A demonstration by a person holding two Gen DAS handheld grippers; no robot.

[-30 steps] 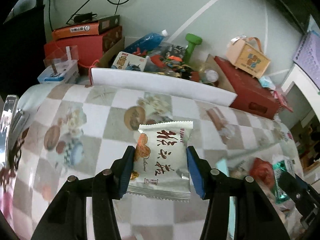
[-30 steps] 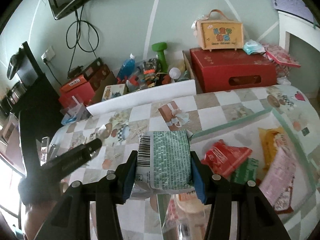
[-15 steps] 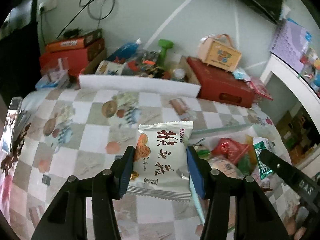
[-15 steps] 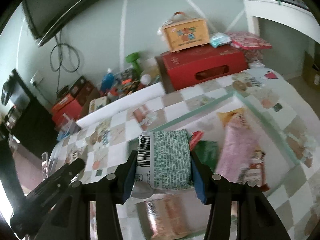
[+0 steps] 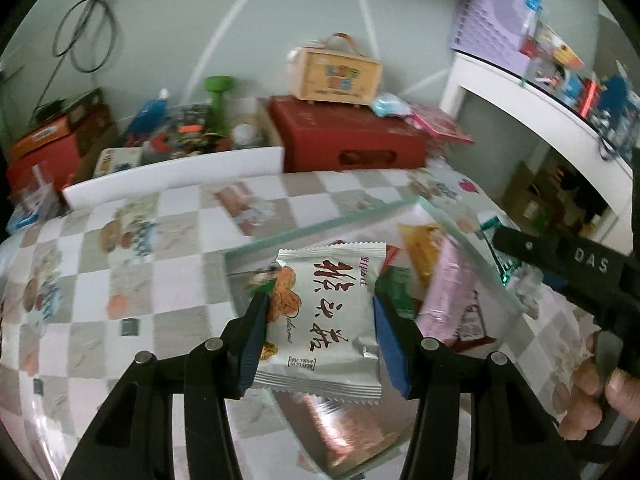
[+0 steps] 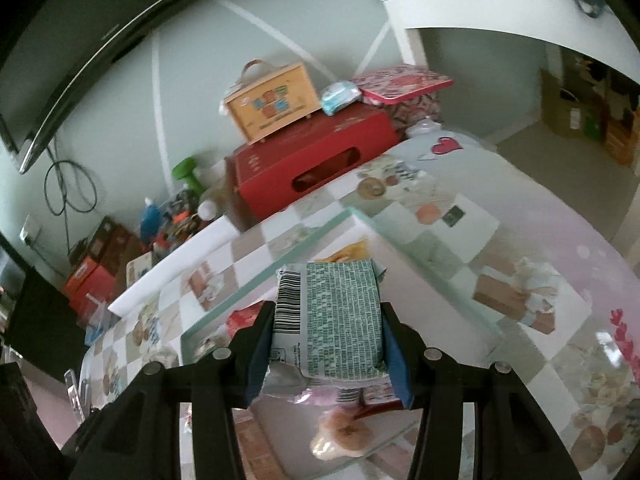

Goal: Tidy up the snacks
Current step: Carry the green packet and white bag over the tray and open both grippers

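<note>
On checkered tablecloth (image 5: 168,248): glass tray (image 5: 320,228); behind, red box (image 5: 344,136), green wall (image 5: 240,20)

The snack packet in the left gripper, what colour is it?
Silver packet with red lettering, clearest in the left wrist view.

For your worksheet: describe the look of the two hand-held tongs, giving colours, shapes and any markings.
Both the left tongs and right tongs have angular black arms with silver round pins and blue pads inside the fingers. White letters "DAS" mark the right tongs' black body. No sleeves or cables show.
</note>
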